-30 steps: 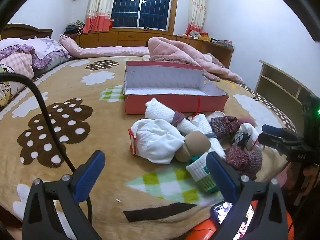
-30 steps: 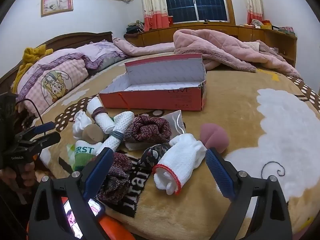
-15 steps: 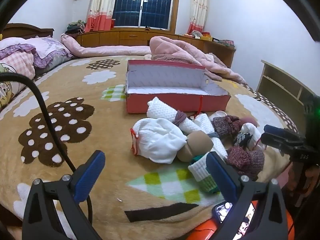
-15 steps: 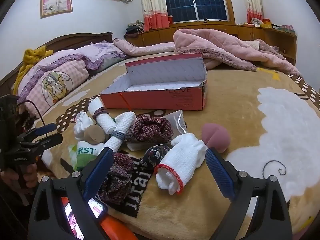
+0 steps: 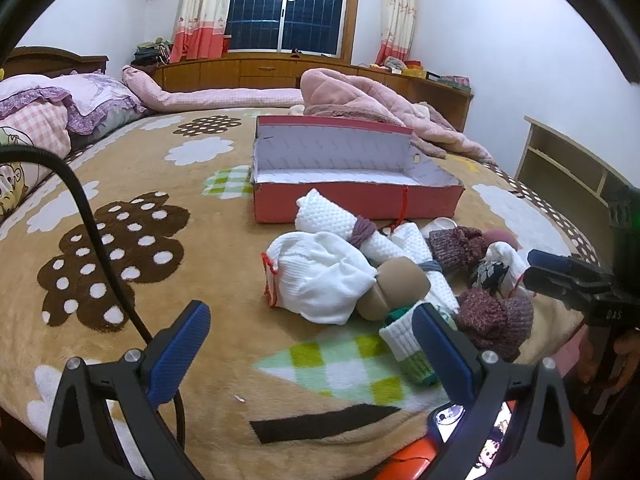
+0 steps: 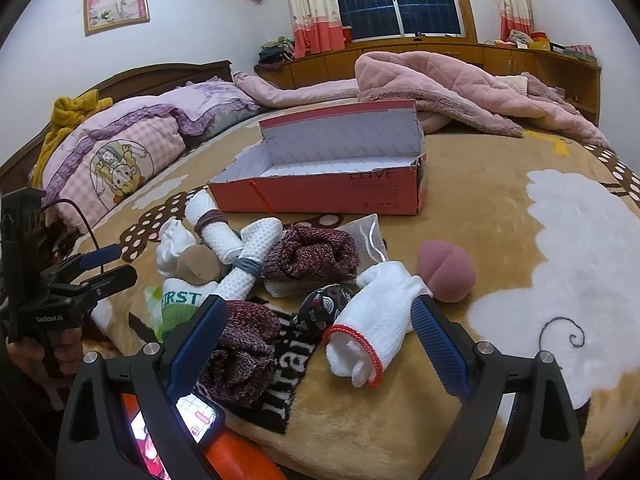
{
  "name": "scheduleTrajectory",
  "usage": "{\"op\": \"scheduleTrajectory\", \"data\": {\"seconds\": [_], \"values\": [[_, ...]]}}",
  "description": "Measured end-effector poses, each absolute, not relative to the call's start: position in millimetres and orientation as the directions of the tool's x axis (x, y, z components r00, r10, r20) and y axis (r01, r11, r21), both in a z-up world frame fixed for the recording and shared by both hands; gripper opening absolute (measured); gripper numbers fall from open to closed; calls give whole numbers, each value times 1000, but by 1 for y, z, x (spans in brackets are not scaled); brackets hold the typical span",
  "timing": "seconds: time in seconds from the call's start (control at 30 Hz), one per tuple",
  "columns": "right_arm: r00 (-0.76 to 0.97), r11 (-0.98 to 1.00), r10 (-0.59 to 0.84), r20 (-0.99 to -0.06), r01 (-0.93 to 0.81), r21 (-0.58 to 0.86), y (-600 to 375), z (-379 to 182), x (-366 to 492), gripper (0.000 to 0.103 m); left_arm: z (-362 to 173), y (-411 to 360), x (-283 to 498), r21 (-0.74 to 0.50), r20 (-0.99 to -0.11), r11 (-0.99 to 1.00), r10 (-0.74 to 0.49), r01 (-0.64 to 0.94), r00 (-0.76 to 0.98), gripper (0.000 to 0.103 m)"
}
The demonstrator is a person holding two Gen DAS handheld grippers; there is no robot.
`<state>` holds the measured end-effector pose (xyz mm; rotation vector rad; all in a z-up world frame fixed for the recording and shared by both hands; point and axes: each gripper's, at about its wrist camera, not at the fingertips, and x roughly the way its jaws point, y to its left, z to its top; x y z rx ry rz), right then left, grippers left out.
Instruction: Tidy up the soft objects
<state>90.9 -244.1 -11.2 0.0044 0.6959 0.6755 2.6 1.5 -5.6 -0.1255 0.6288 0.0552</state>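
Observation:
A pile of soft things lies on the bed in front of an open red shoebox (image 5: 352, 200) (image 6: 320, 194). It holds a white glove with a red cuff (image 6: 372, 320), another white glove (image 5: 316, 276), rolled white towels (image 5: 340, 222) (image 6: 256, 248), maroon knit socks (image 6: 312, 256) (image 5: 496, 316), a tan sponge (image 5: 396, 288), a pink sponge (image 6: 446, 272) and a green-and-white sock (image 6: 180, 300). My left gripper (image 5: 312, 340) is open and empty, short of the pile. My right gripper (image 6: 316, 332) is open and empty, with the red-cuffed glove between its fingers' line.
A pink quilt (image 6: 452, 92) is heaped behind the box. Pillows (image 6: 120, 148) lie at the left by the headboard. A phone on an orange object (image 6: 192, 420) sits at the bed's near edge. A wooden shelf (image 5: 568, 164) stands at the right.
Both grippers have edged slightly forward toward the pile. Nothing has been picked up and the objects lie as before.

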Motion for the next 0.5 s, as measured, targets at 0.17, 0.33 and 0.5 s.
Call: {"op": "scheduleTrajectory", "data": {"seconds": [0.17,0.33,0.5], "values": [[554,778,586,-592,-589,218,-240,-11,89,95,-5,2,3,-101,-590,991,11,-87,807,103],[547,770,594,-590,-598,221,-239,-10,89,95,-5,2,3,-97,-591,991,17,-92,806,103],[545,771,595,-590,-595,228,-238,-11,89,95,-5,4,3,-97,-591,991,21,-96,806,103]]}}
